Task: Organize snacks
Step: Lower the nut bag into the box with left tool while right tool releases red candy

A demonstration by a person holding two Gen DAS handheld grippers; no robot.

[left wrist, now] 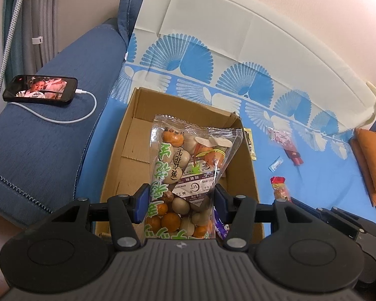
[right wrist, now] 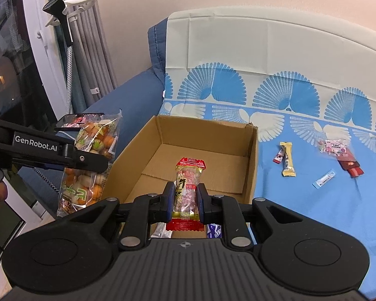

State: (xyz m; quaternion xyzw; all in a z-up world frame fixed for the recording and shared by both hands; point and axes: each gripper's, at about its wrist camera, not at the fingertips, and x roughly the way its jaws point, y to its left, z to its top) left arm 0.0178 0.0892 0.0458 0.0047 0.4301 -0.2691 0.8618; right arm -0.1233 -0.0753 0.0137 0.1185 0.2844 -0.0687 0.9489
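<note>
Over the box, both jaws clamp snack packets.

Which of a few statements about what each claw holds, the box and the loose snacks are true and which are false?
1. The left claw is shut on a clear bag of round snacks. True.
2. The right claw is open and holds nothing. False: it grips a slim red-ended snack packet.
3. The cardboard box has its top open. True.
4. The phone lies inside the box. False: it rests on the blue sofa arm, with a white cable plugged in.
5. Some snacks lie on the blue cloth beside the box, among them a yellow bar. True.
</note>
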